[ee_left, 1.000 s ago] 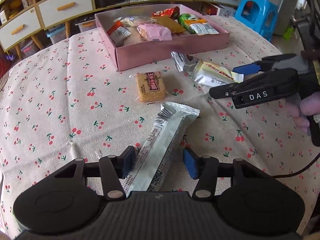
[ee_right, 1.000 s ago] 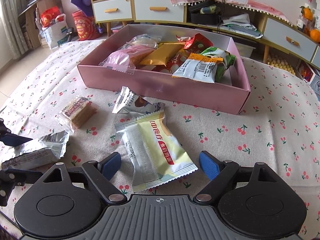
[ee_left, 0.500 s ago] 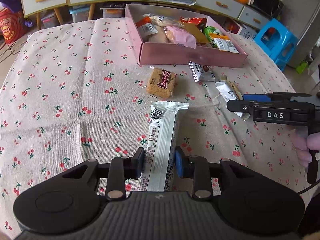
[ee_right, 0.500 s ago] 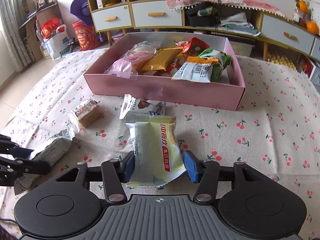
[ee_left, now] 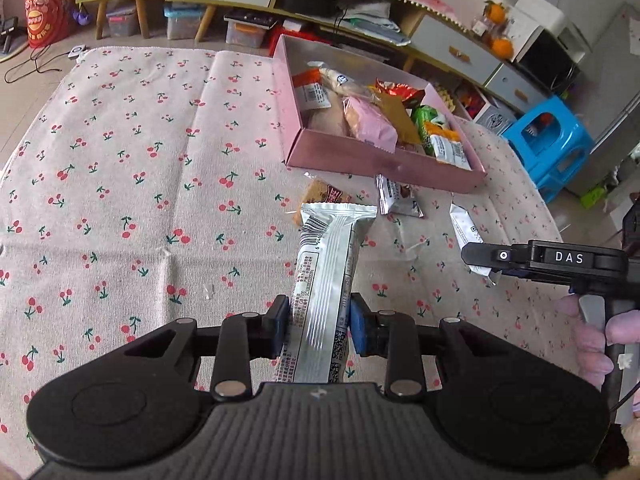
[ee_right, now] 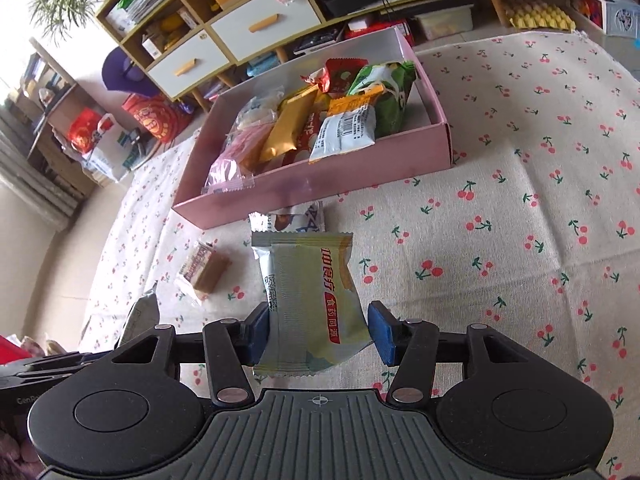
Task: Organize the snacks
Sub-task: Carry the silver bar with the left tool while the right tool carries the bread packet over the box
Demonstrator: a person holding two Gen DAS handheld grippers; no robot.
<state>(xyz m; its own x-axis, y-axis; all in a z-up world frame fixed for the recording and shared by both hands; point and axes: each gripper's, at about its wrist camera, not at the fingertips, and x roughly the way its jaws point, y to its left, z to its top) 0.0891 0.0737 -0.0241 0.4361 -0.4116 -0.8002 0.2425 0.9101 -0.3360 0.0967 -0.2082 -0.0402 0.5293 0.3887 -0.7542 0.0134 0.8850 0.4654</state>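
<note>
A long silver snack bar [ee_left: 326, 280] is clamped in the left tongs [ee_left: 319, 325], and a pale yellow-green snack packet [ee_right: 310, 300] in the right tongs [ee_right: 318, 334], both raised above the cherry-print desk [ee_left: 140, 200], short of the pink box [ee_right: 320, 184] of snacks.

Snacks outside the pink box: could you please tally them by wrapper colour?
Silver: 2, the long bar and the small packet
Yellow-green: 1, the pillow packet
Clear: 1, the biscuit pack
Total: 4
</note>
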